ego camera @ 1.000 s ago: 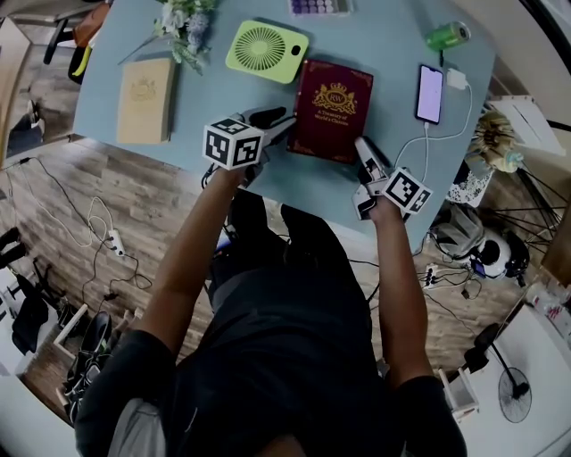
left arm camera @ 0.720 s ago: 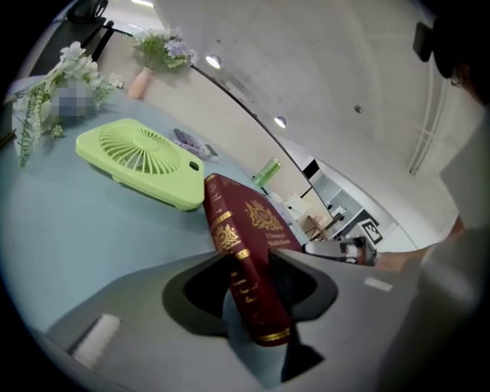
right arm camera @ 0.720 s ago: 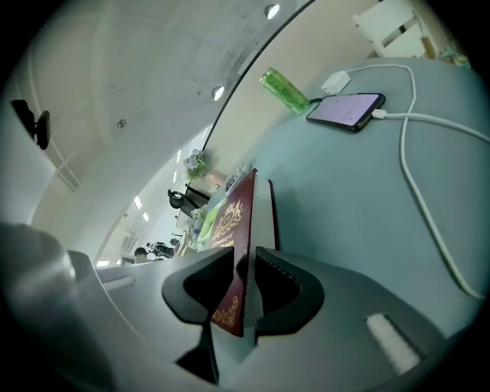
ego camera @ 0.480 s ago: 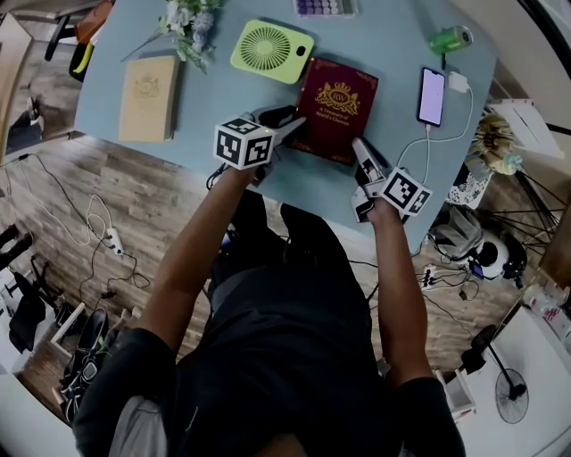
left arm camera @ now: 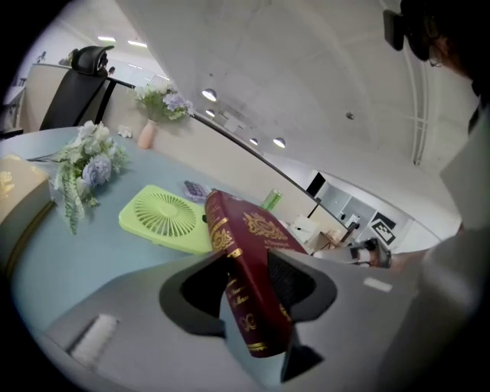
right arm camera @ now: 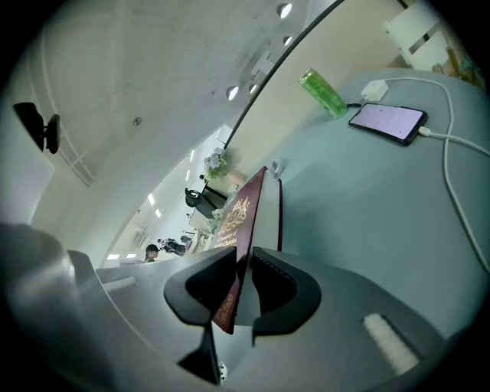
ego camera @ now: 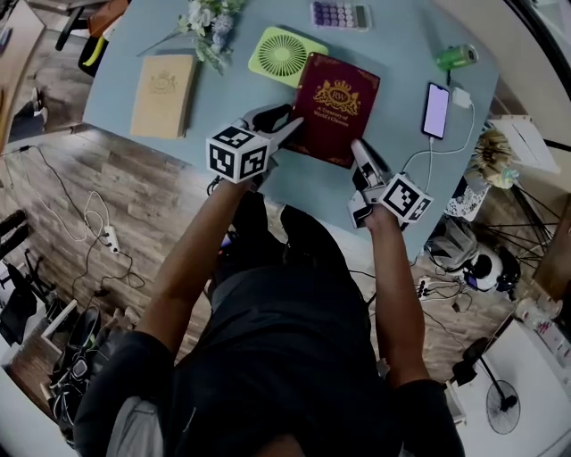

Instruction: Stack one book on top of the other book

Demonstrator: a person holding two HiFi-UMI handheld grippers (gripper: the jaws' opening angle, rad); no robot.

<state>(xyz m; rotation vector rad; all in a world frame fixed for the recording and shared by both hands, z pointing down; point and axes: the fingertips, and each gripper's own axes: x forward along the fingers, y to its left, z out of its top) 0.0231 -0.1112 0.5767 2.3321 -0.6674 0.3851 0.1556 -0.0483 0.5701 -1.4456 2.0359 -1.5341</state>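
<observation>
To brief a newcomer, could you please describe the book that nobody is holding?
On the pale blue table, look to its left end in the head view, just below the bunch of flowers. The tan book lies flat there, pale with a faint crest, unlike the dark red book beside the green fan.

The jaws of my right gripper (ego camera: 357,152) have just been closing and now pinch the near corner of the dark red hardcover book (ego camera: 337,103). With my left gripper (ego camera: 287,122), I've raised it off the pale blue table (ego camera: 312,192).
</observation>
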